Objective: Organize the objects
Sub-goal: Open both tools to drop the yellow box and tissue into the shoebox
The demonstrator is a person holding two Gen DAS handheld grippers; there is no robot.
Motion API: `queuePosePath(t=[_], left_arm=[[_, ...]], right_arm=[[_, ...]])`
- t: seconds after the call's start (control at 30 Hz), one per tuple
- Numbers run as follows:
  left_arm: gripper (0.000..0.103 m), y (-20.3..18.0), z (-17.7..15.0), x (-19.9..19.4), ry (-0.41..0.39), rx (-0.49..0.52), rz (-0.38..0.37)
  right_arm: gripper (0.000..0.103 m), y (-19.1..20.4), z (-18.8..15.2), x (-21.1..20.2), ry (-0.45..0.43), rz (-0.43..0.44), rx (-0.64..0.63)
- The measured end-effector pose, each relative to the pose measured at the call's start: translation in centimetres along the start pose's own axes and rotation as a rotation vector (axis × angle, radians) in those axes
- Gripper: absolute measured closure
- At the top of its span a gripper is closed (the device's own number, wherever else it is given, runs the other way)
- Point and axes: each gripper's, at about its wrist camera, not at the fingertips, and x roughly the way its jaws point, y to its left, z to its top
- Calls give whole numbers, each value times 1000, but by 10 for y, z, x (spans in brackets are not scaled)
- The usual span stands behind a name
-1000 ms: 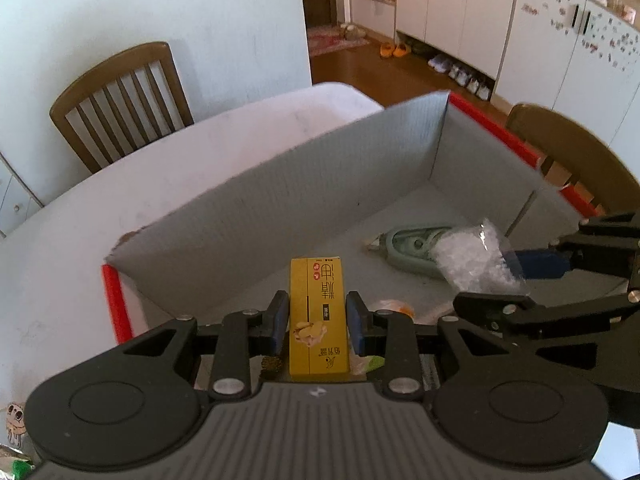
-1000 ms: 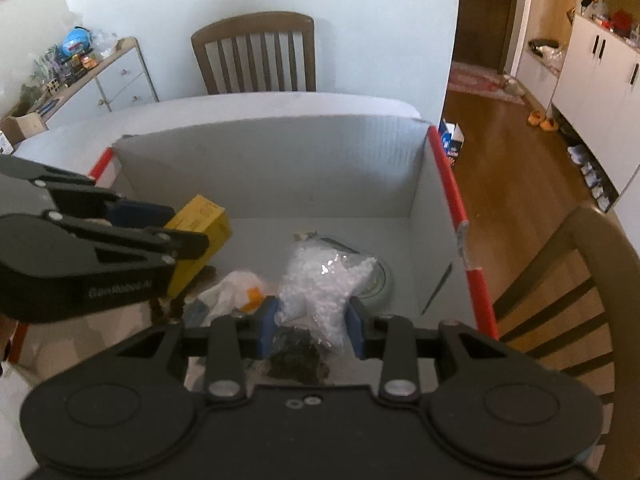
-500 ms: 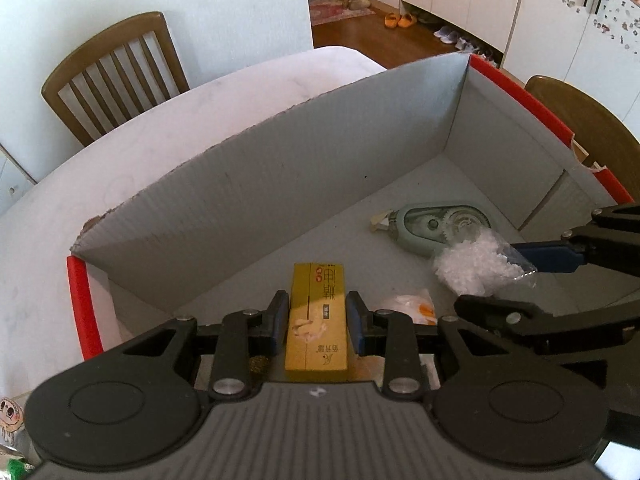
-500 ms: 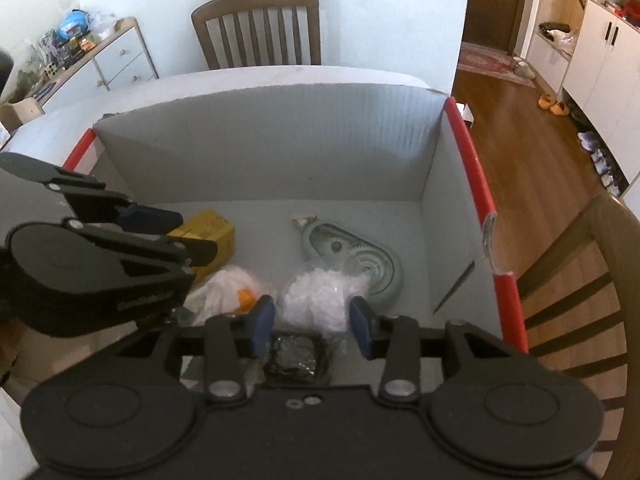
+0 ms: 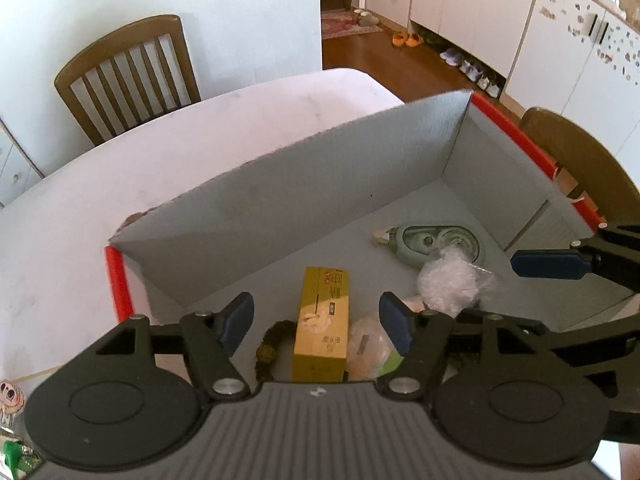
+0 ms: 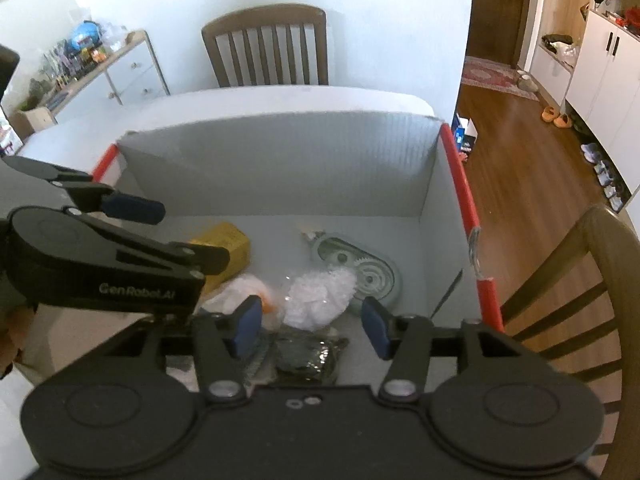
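Released yellow carton (image 5: 323,316) between left tool (image 5: 316,320) fingers

White worktop (image 5: 168,160), rounded at far edge. Directly on it: grey cardboard box (image 5: 328,184) with red-taped rims, open at top; cartoon sticker (image 5: 9,394) at near left corner.

White wall (image 6: 380,40), slatted wooden chair (image 5: 128,76) behind pale round surface (image 5: 200,140), second chair (image 6: 580,280) at right, wood floor (image 6: 520,168), white cabinets (image 5: 500,20), cluttered dresser (image 6: 120,68), shoes (image 5: 408,40), daylight
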Motion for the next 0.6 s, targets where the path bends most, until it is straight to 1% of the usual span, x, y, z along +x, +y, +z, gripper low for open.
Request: queuePosePath(t=[0.33, 0.5, 0.6], left_arm=[[34, 12, -14, -41, -70, -27, -16], [34, 21, -27, -68, -116, -28, -47], [34, 25, -37, -86, -146, -20, -52]], right_arm=[[32, 14, 0, -34, -73, 19, 8], [27, 26, 0, -53, -111, 22, 17], [24, 36, 0, -64, -133, 25, 19]])
